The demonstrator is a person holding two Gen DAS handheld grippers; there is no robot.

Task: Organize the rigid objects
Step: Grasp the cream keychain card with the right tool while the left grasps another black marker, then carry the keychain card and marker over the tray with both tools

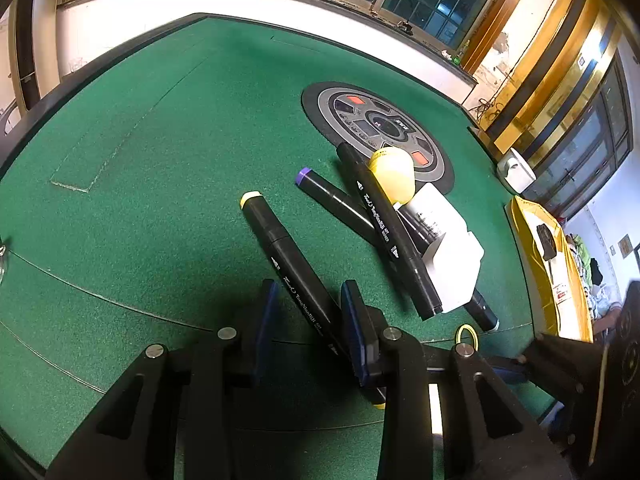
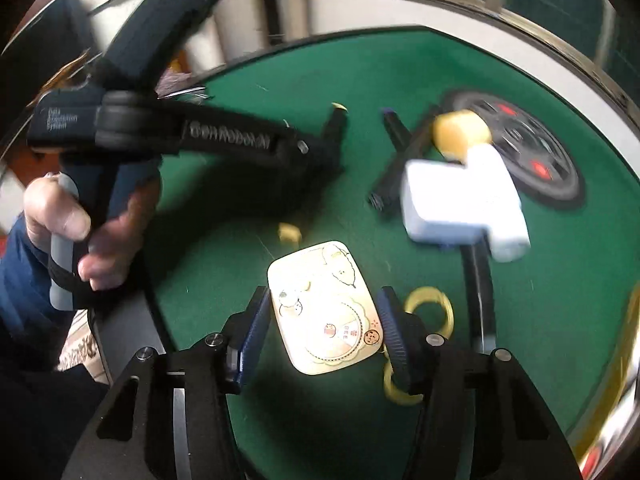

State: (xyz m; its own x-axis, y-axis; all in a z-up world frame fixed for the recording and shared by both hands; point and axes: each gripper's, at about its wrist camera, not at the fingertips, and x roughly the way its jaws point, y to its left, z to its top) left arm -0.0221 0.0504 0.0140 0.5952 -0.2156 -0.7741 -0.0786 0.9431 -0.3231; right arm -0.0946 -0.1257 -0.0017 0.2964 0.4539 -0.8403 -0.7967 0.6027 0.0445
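A black marker with a yellow cap (image 1: 288, 264) lies on the green felt table (image 1: 160, 152), its lower part between the fingers of my left gripper (image 1: 310, 316), which is open around it. Two more black markers (image 1: 384, 224) lie crossed against a white box (image 1: 448, 248) and a yellow egg-shaped object (image 1: 394, 174). In the right wrist view my right gripper (image 2: 320, 324) is open around a cream cartoon-printed card case (image 2: 324, 308) lying on the felt. The left gripper's body (image 2: 224, 136) shows in that view over its marker.
A round dark control panel (image 1: 380, 124) sits in the table's middle. Yellow rubber rings (image 2: 430, 308) lie beside my right fingers. A small yellow piece (image 2: 289, 233) lies on the felt. A yellow bag (image 1: 548, 264) and a white object (image 1: 516, 170) sit past the table's right edge.
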